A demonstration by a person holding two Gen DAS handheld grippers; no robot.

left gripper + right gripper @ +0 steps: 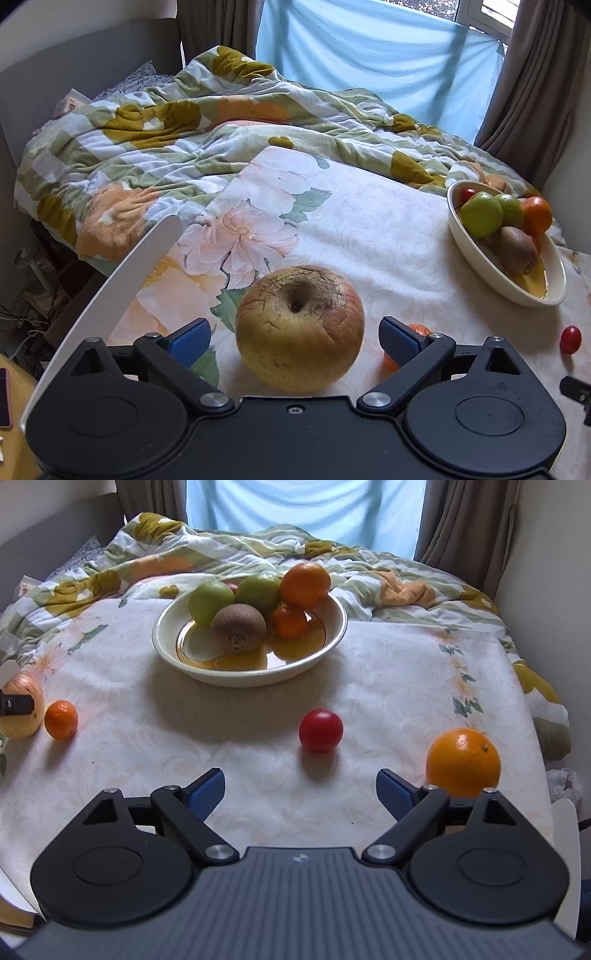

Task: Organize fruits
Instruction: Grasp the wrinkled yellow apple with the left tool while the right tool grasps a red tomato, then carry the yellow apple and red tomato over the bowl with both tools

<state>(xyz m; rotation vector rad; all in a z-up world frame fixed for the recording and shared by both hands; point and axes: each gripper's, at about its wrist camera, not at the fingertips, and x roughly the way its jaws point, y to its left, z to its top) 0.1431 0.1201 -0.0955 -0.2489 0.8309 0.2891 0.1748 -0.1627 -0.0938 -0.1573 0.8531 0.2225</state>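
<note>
A wrinkled yellow-red apple [299, 328] lies on the floral cloth between the open fingers of my left gripper [295, 338], untouched by the blue pads [190, 339]. It also shows at the far left of the right wrist view [22, 705], next to a small mandarin [61, 719]. A cream bowl [207, 672] holds green apples, a kiwi [238, 627] and oranges. My right gripper [300, 788] is open and empty above the cloth. A red tomato [320, 730] lies just ahead of it and a large orange [463, 762] sits by its right finger.
The table [388, 672] carries a floral cloth and stands against a bed with a rumpled quilt [177, 140]. Curtains and a blue sheet [369, 55] hang behind. A white chair back [122, 280] rises at the left. A wall stands on the right.
</note>
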